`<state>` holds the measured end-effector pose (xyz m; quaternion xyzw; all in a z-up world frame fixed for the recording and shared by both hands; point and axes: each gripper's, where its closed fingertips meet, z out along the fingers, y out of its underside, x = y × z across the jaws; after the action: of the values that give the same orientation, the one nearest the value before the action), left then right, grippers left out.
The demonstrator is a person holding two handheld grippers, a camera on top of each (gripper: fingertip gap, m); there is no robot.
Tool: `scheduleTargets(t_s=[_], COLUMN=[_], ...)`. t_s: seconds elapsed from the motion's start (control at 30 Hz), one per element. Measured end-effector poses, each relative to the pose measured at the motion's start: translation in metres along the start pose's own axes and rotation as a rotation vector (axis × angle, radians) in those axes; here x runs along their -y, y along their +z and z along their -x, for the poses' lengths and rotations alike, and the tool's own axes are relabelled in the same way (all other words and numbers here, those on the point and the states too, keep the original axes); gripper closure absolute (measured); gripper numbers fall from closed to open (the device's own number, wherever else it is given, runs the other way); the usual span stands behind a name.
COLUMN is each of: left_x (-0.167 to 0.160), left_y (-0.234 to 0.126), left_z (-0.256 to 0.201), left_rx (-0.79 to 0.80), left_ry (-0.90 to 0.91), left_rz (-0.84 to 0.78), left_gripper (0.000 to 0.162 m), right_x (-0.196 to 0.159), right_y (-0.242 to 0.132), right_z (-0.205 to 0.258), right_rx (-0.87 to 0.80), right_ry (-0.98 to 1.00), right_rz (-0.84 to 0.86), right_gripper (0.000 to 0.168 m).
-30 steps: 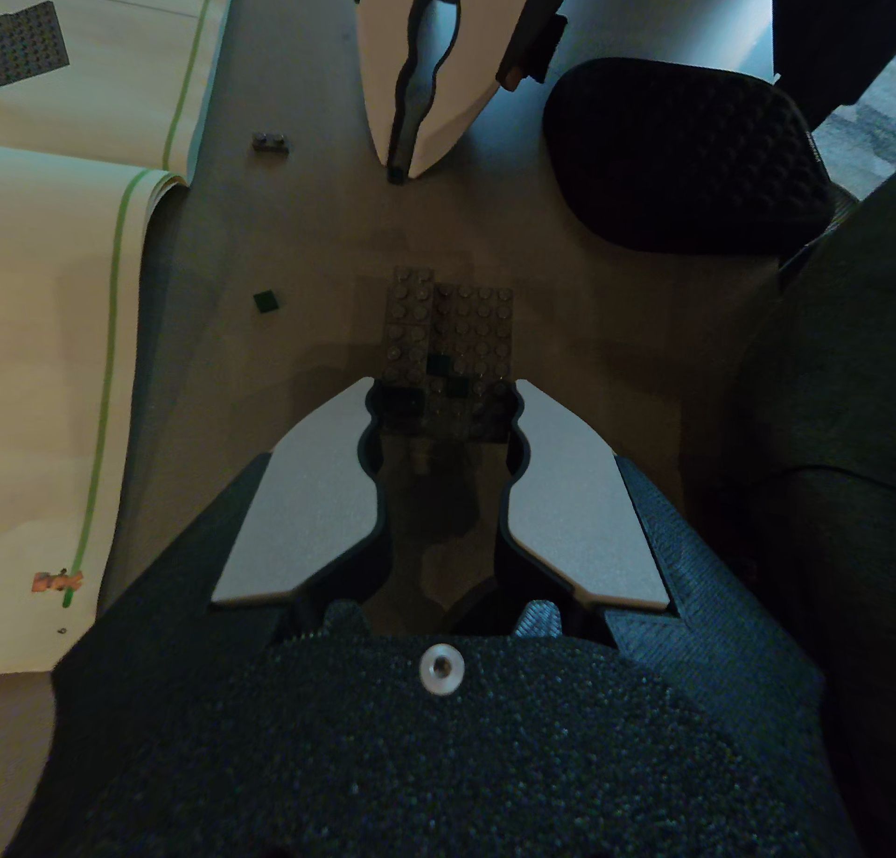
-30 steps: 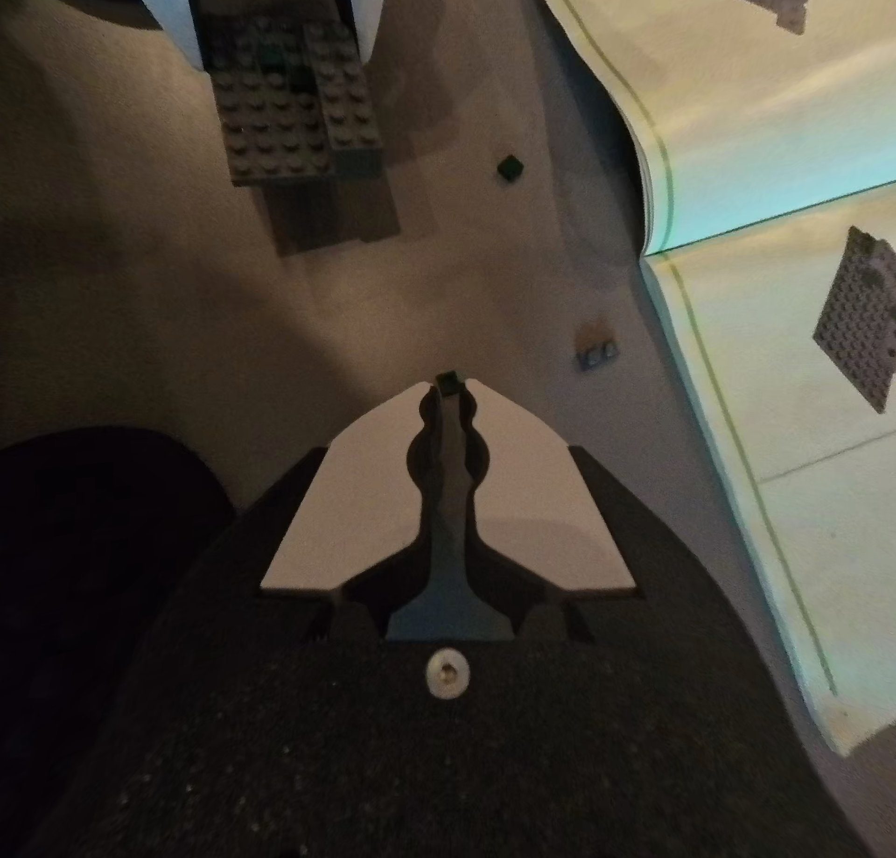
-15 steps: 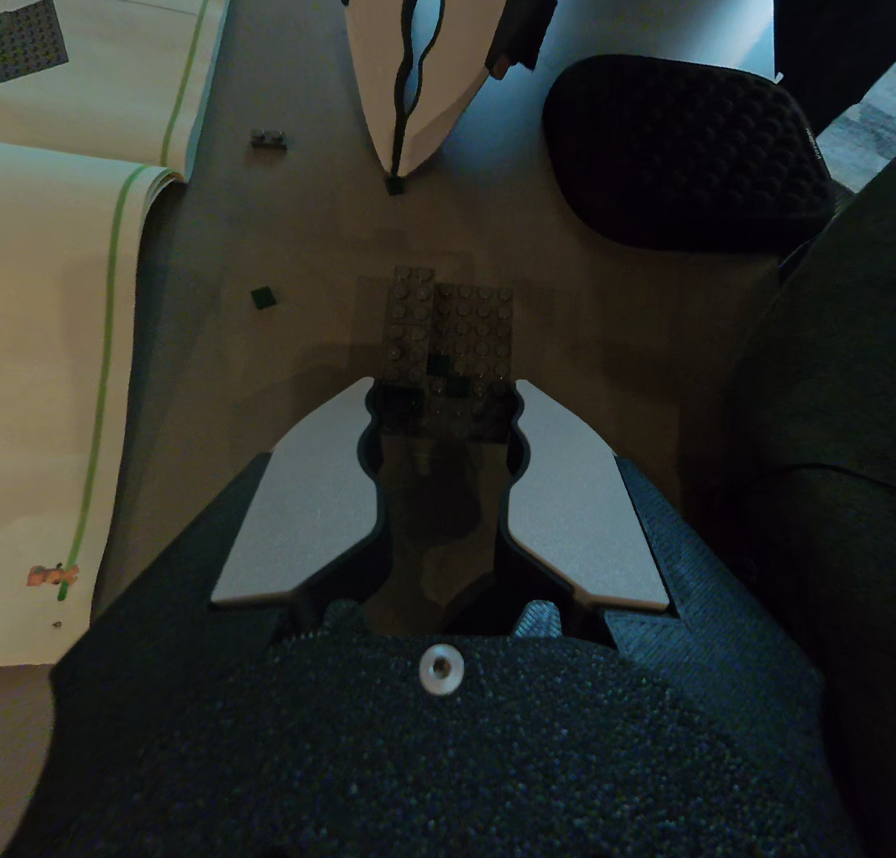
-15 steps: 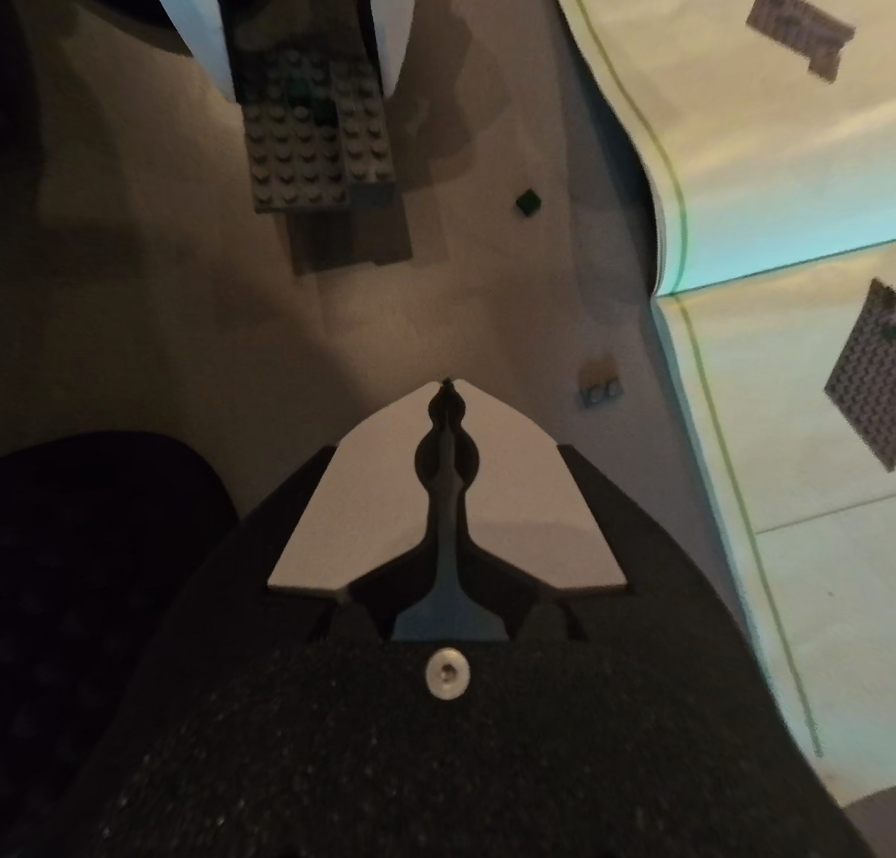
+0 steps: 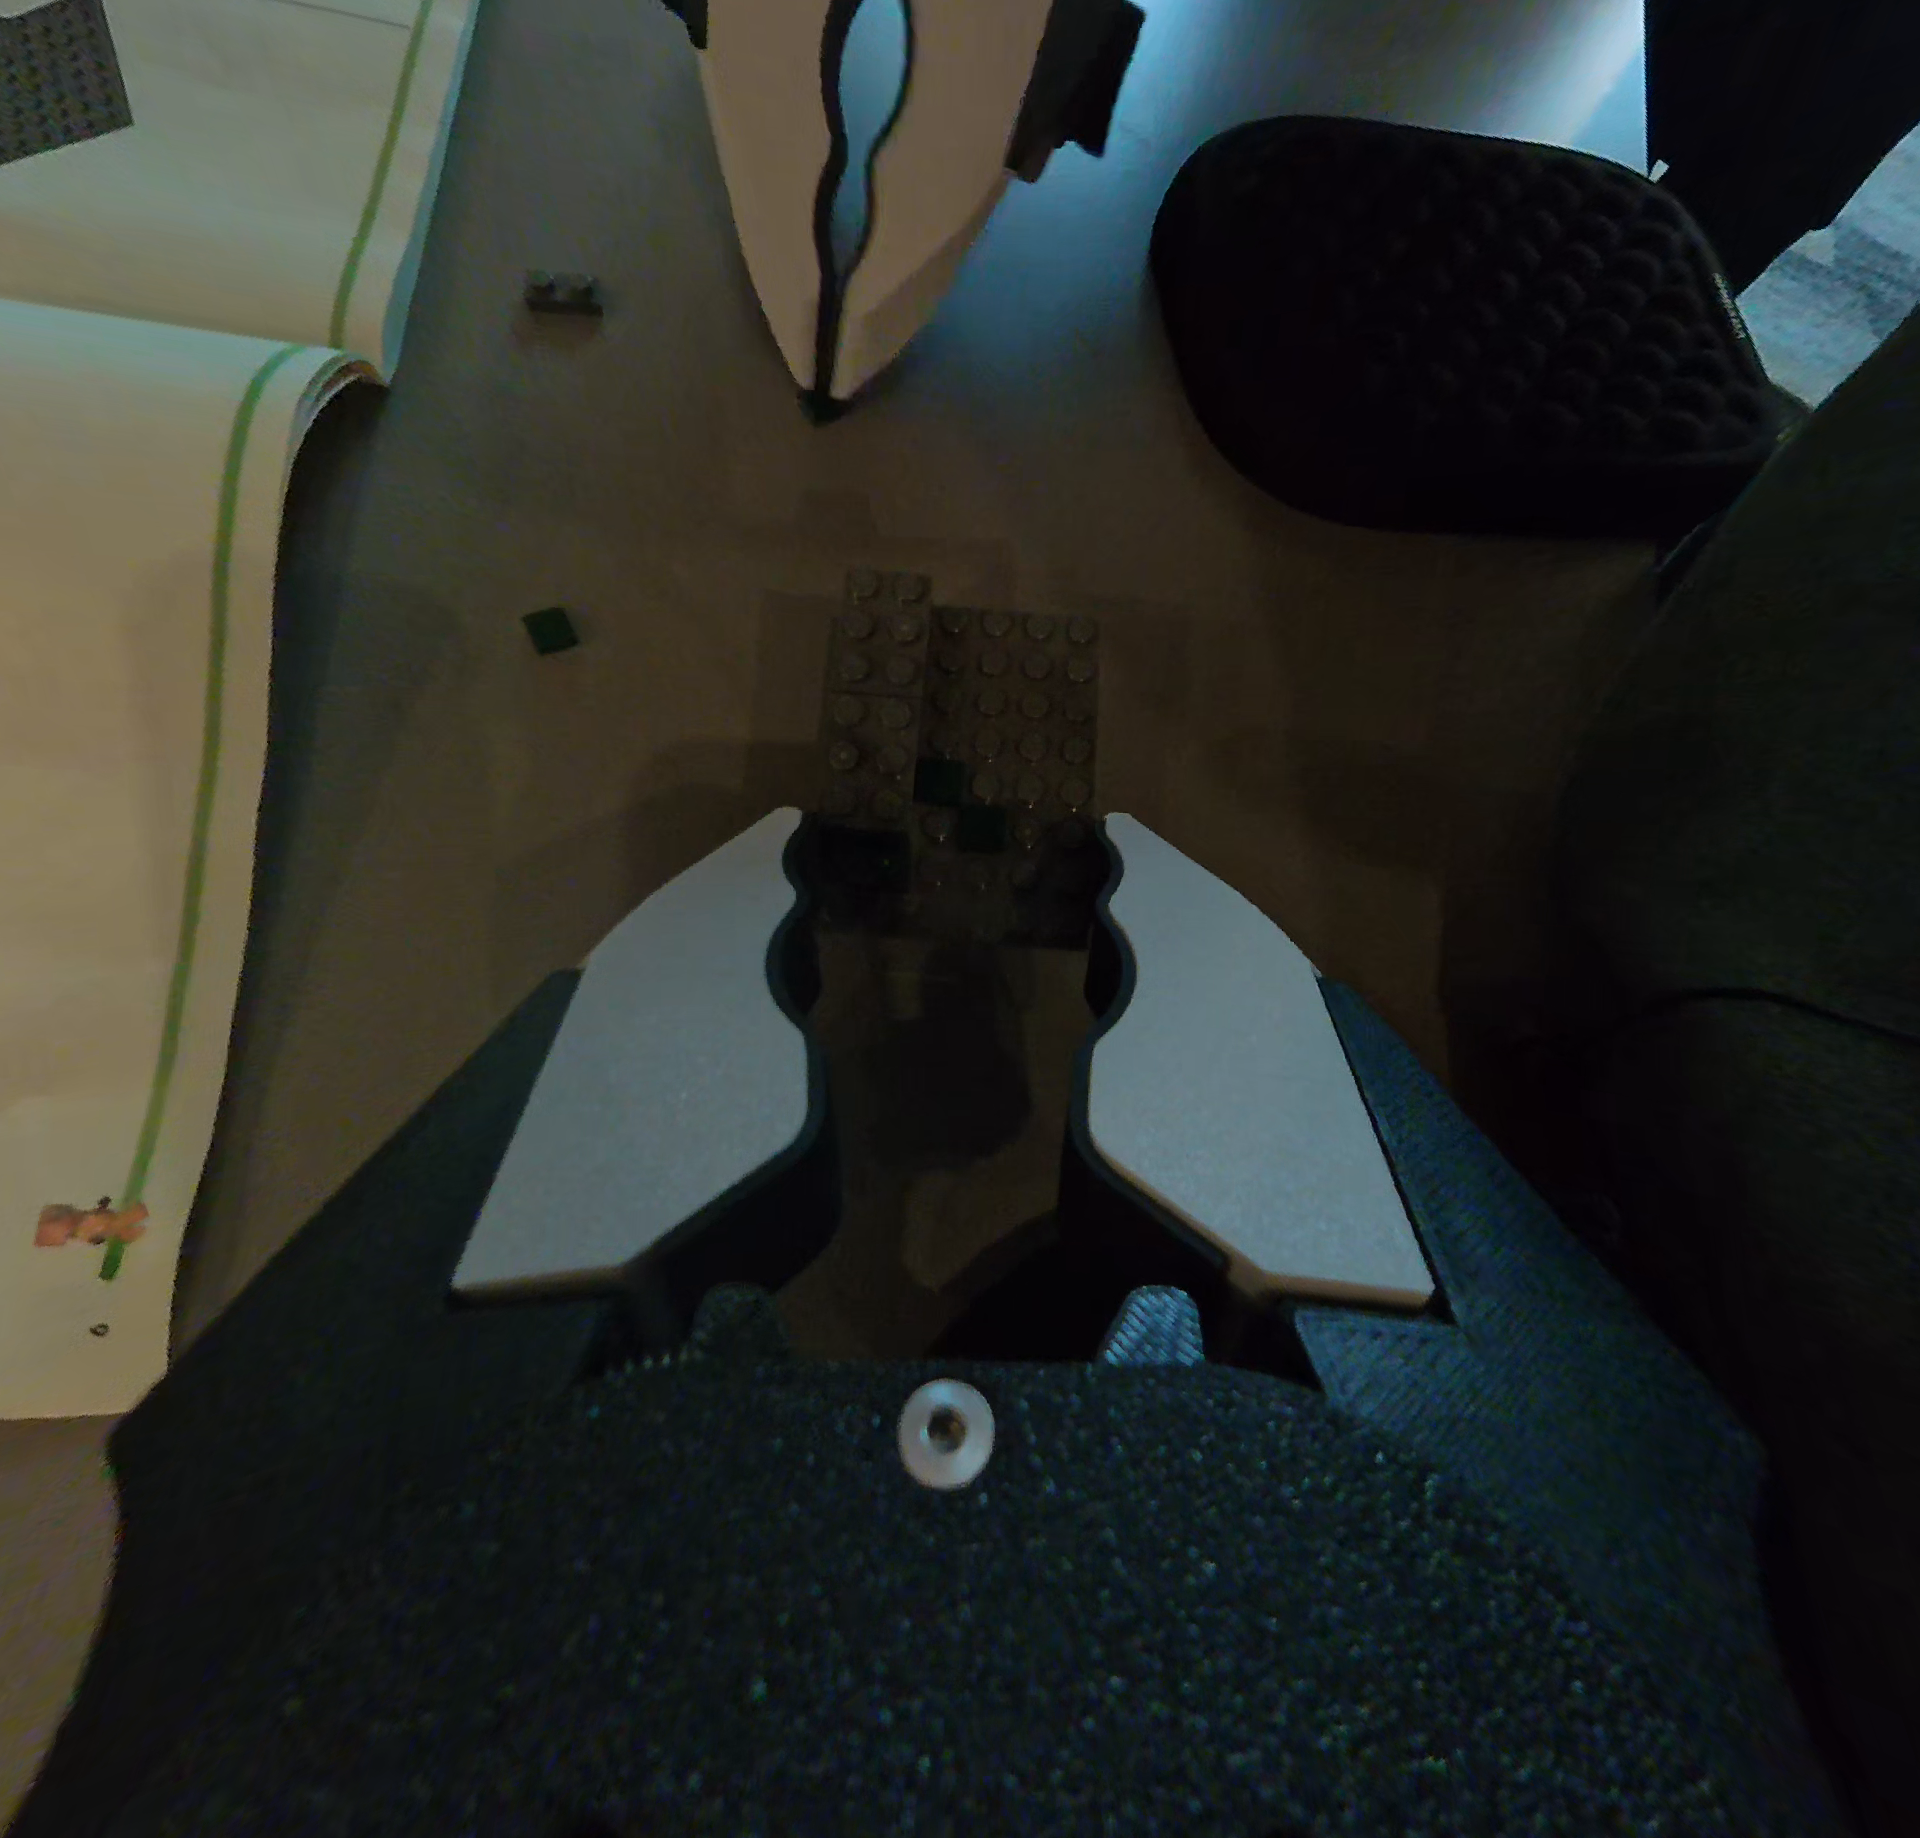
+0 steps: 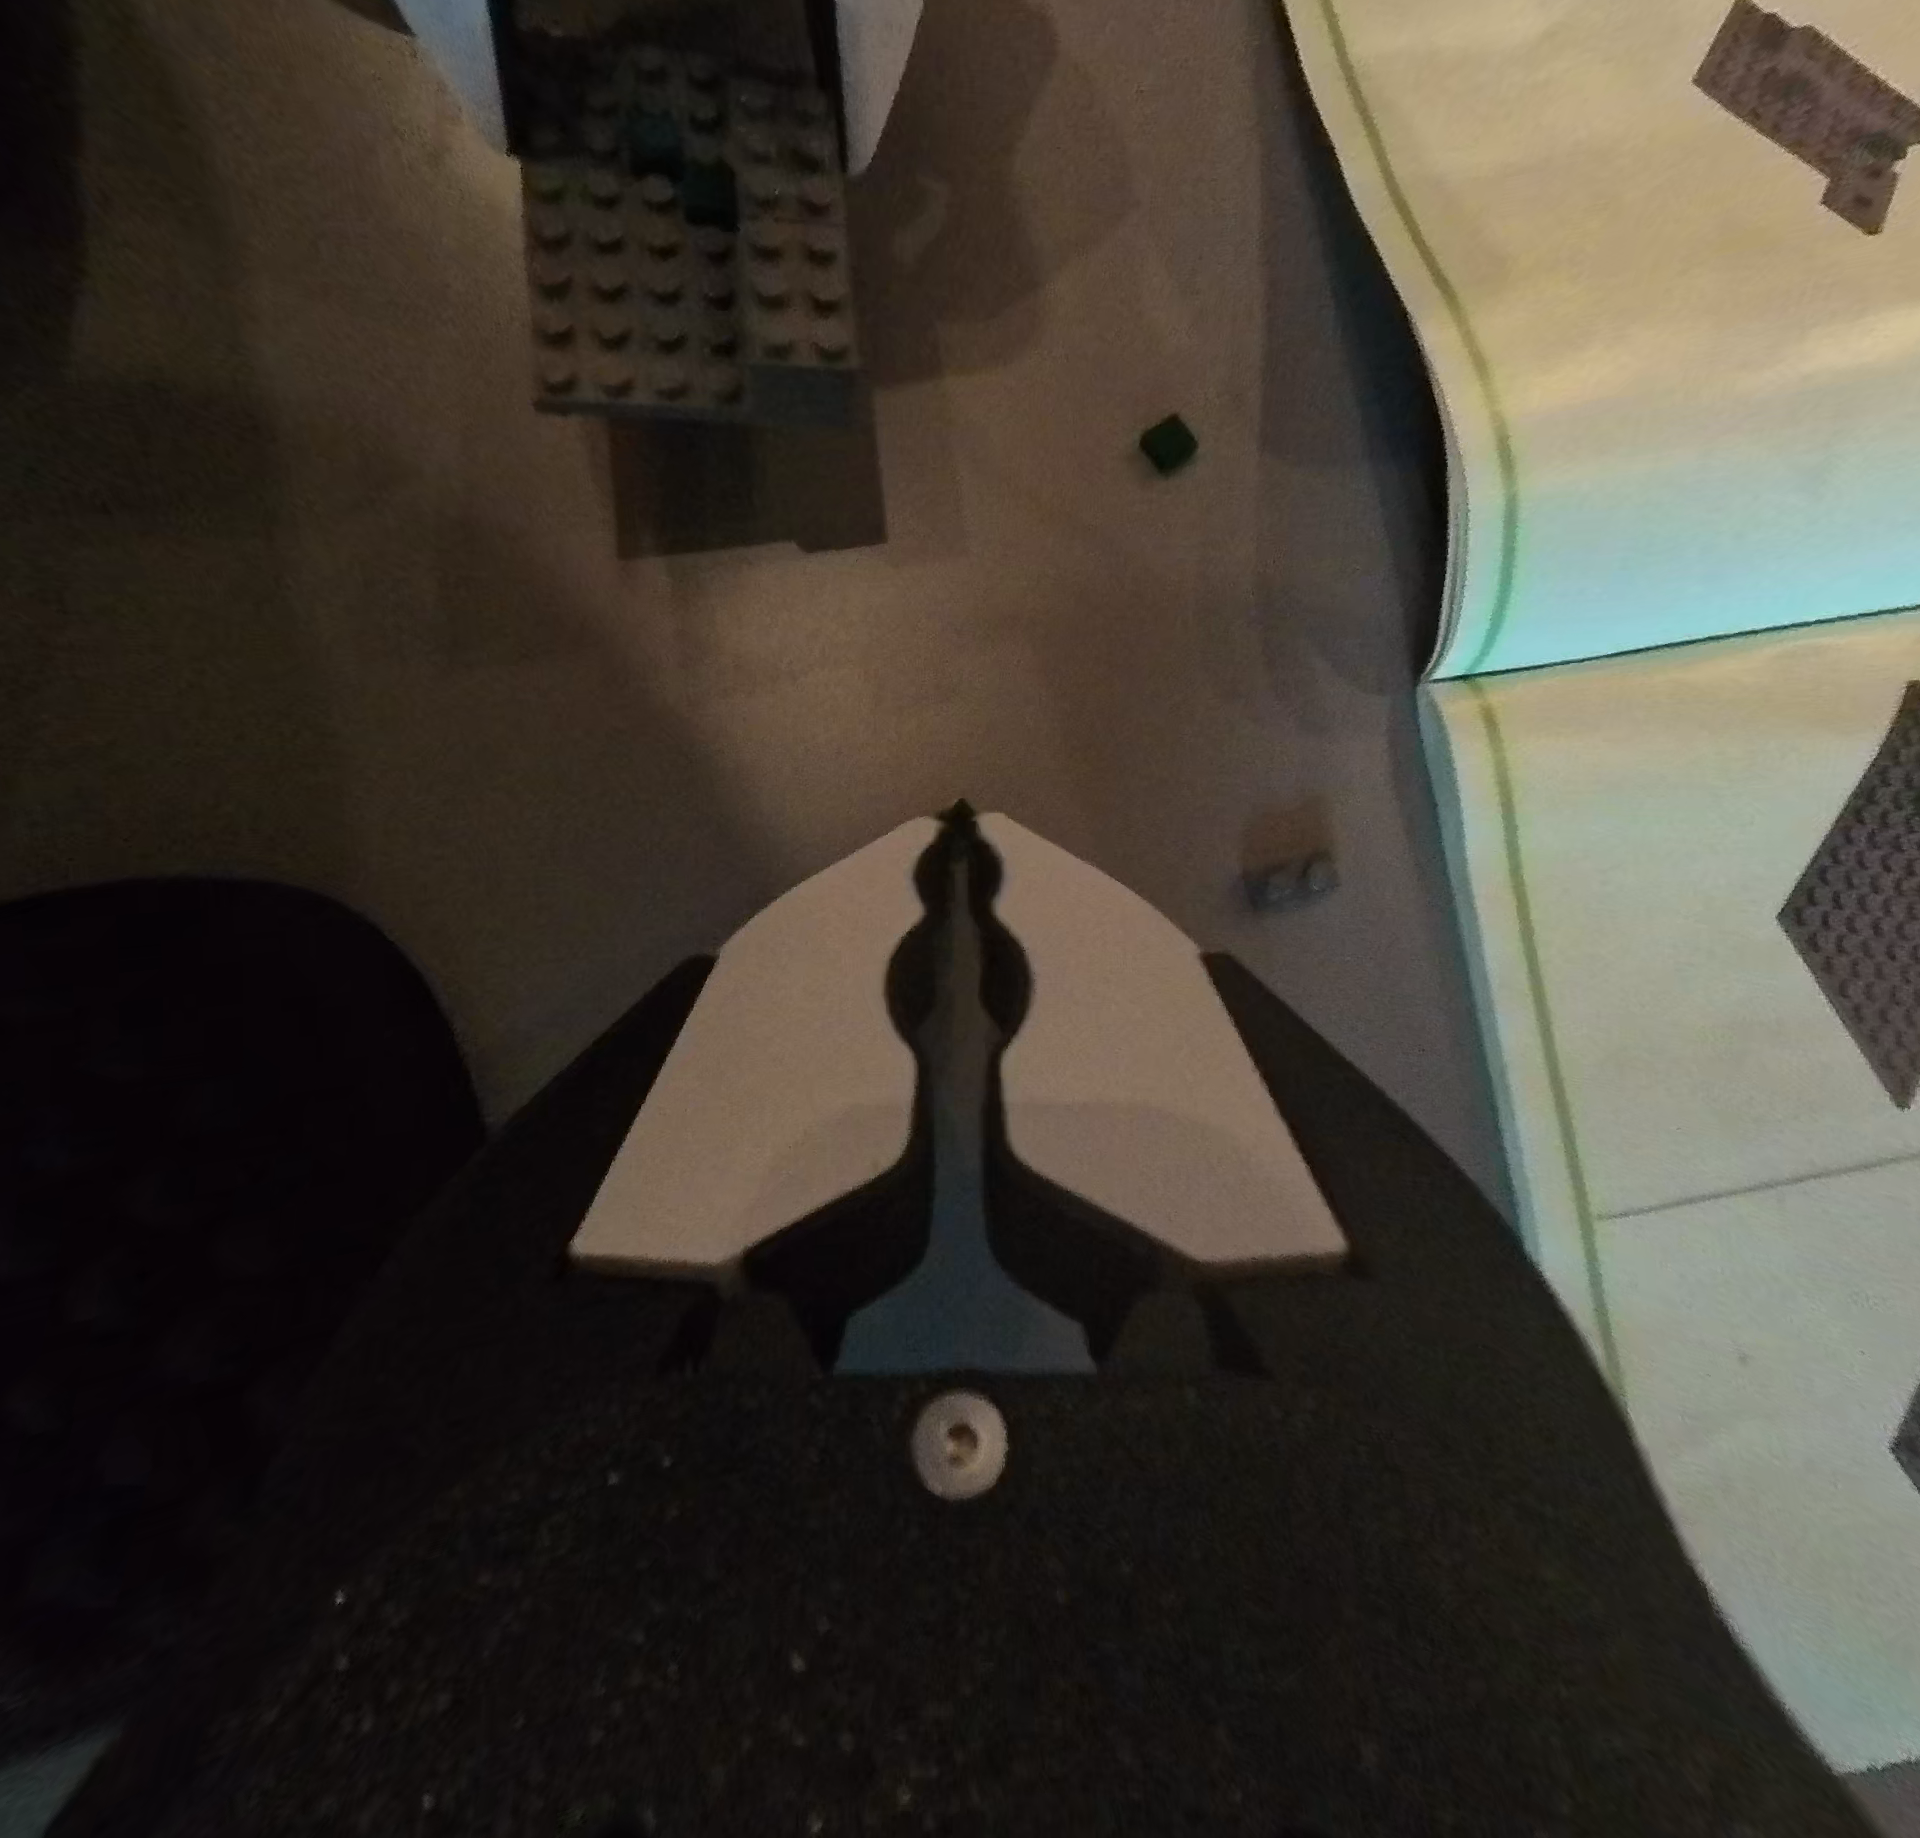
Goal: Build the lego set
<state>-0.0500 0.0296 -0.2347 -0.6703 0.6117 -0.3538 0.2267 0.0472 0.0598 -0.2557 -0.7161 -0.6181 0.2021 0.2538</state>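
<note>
The left gripper (image 5: 948, 858) clasped the grey studded plate (image 5: 961, 739) at table centre; the right gripper (image 6: 961, 820) pinched a tiny dark piece (image 5: 824, 406). Only the left wrist view showed the black cushion (image 5: 1455, 334) at two o'clock. No writing on the open booklet (image 6: 1662, 438) was legible.

Left gripper (image 5: 948, 853) fingers spread wide; right gripper (image 6: 960, 820) fingers pinched together.

Left wrist view looking down along its fingers, close over the grey plate assembly (image 5: 961, 739), right wrist view facing it from the opposite side, farther back, both sharing the assembly (image 6: 681, 250), the loose green tile (image 5: 551, 633) and the instruction booklet (image 6: 1662, 334).
</note>
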Motion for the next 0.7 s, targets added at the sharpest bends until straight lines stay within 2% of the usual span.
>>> scheduleTargets(t_s=[0.2, 0.33, 0.5, 0.7], left_x=[0.0, -0.001, 0.0, 0.0], left_y=[-0.001, -0.001, -0.002, -0.002], left_z=[-0.002, -0.003, -0.002, -0.003], left_rx=[-0.004, -0.004, -0.001, 0.0], left_ry=[-0.001, -0.001, 0.002, 0.006], left_rz=[-0.004, -0.008, -0.01, -0.011], left_gripper=[0.112, 0.112, 0.112, 0.112], right_x=[0.009, 0.01, 0.004, 0.003], right_y=[0.0, -0.003, 0.002, 0.003], right_z=[0.006, 0.003, 0.005, 0.002], right_rx=[0.056, 0.028, -0.009, -0.014], right_ry=[0.087, 0.071, 0.064, 0.118], right_rz=[-0.048, -0.045, 0.01, 0.003], right_gripper=[0.168, 0.168, 0.154, 0.161])
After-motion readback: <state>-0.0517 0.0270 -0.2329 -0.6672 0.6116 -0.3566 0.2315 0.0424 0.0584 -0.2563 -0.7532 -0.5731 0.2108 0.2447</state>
